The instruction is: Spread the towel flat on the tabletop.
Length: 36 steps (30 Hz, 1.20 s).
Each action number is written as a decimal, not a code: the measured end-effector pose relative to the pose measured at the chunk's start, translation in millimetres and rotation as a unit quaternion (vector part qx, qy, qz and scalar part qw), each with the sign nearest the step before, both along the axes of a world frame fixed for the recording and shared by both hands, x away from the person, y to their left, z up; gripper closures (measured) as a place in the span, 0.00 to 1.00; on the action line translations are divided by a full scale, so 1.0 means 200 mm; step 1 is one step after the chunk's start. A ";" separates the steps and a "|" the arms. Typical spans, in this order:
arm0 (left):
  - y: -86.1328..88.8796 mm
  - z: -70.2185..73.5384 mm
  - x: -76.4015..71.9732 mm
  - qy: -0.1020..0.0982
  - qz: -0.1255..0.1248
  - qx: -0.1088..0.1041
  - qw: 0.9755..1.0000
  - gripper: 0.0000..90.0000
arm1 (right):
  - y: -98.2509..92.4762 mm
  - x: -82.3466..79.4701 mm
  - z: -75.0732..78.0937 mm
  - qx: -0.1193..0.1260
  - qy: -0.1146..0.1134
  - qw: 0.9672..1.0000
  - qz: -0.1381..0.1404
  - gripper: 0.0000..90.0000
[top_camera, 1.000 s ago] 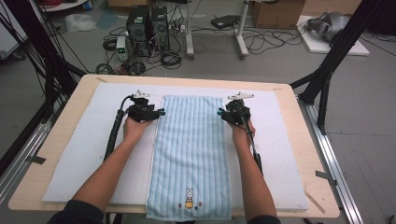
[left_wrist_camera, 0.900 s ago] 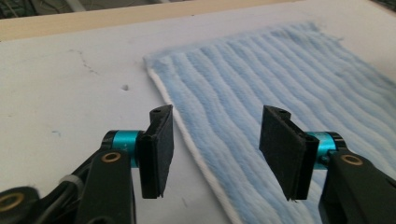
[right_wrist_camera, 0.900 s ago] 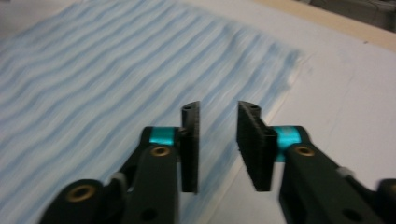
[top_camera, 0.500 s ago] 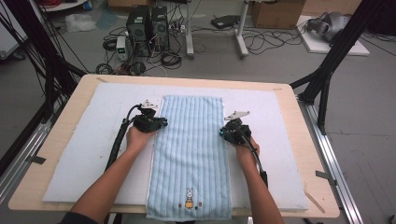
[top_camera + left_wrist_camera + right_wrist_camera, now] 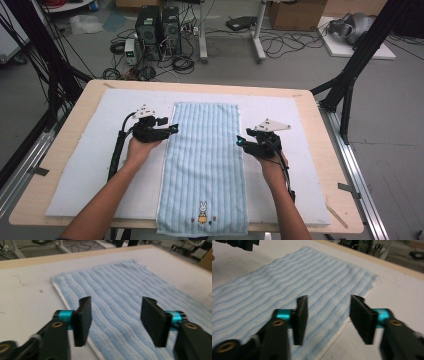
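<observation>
Claws lower beside lengthwise towel

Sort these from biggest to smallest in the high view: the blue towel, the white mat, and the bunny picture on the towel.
1. white mat
2. blue towel
3. bunny picture, by far the smallest

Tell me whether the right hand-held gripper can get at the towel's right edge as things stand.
Probably yes: the right hand-held gripper hovers open over the blue striped towel at its right edge, with nothing between jaws and cloth.
</observation>
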<state>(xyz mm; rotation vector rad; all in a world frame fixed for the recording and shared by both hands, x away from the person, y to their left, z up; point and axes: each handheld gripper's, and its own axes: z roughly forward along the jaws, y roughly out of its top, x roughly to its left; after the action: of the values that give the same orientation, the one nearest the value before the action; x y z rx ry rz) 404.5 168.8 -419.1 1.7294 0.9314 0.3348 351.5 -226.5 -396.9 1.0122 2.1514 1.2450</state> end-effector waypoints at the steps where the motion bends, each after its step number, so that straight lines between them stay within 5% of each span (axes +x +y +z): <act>1: 0.01 0.01 -0.01 -0.007 0.001 -0.003 1.000 0.33 | -0.01 -0.02 0.00 0.004 -0.005 1.000 0.001 0.41; 3: 0.02 0.03 -0.04 -0.021 -0.002 -0.008 1.000 0.22 | -0.03 -0.05 0.01 0.010 -0.008 1.000 0.005 0.33; 11: 0.11 0.03 -0.14 -0.044 -0.027 -0.025 0.998 0.21 | -0.12 -0.13 -0.05 0.016 0.004 1.000 -0.006 0.13; 19: 0.17 0.03 -0.17 -0.057 -0.013 -0.033 0.998 0.21 | -0.20 -0.14 -0.06 0.012 -0.010 0.999 -0.040 0.13; 36: 0.18 0.02 -0.18 -0.058 -0.005 -0.019 0.998 0.22 | -0.21 -0.13 -0.07 0.025 0.001 0.999 -0.044 0.13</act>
<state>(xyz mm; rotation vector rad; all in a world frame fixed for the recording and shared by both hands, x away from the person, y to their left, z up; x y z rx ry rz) 367.6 204.5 -414.7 1.6617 0.8390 0.4048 326.3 -269.4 -410.8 1.1167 2.0622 1.2630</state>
